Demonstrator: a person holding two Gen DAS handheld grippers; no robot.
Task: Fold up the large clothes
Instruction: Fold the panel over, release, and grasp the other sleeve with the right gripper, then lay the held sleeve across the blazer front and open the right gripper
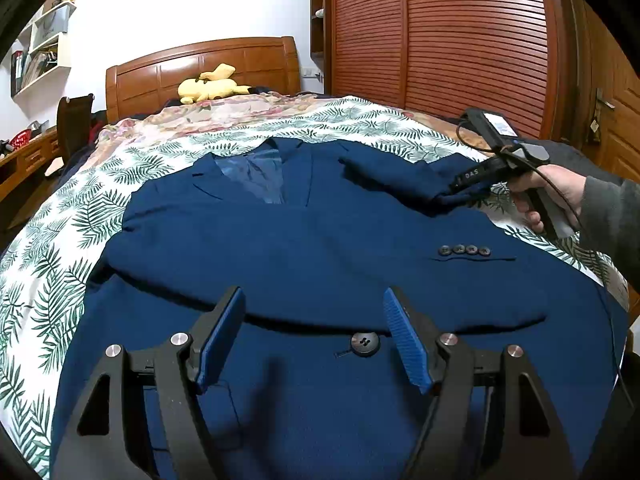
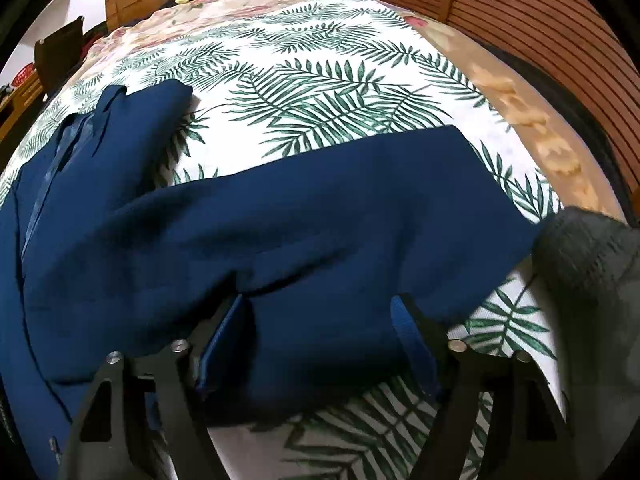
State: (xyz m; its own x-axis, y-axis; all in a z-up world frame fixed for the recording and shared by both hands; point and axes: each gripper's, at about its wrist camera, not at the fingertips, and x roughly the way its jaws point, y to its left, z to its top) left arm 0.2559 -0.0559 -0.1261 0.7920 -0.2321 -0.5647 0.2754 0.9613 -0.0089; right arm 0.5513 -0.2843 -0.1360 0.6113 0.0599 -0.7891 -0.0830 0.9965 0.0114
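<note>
A navy suit jacket [image 1: 280, 240] lies face up on the leaf-print bedsheet [image 1: 60, 280], with one sleeve folded across its chest and cuff buttons [image 1: 464, 250] showing. My left gripper [image 1: 314, 294] hovers open over the jacket's front, just above the large front button [image 1: 364, 343]. A hand holds my right gripper [image 1: 454, 190] with its tip down at the jacket's other sleeve [image 1: 400, 176] on the right. In the right wrist view that sleeve [image 2: 320, 208] runs across the sheet [image 2: 320, 80]. Its fabric lies between the wide-apart fingers of the right gripper [image 2: 318, 304], and the pads do not press it.
A yellow plush toy [image 1: 212, 86] lies by the wooden headboard [image 1: 200, 64]. Slatted wardrobe doors [image 1: 440, 40] stand along the right of the bed. A desk and chair [image 1: 72, 120] are on the left. Dark grey fabric [image 2: 584, 248] sits at the bed's right edge.
</note>
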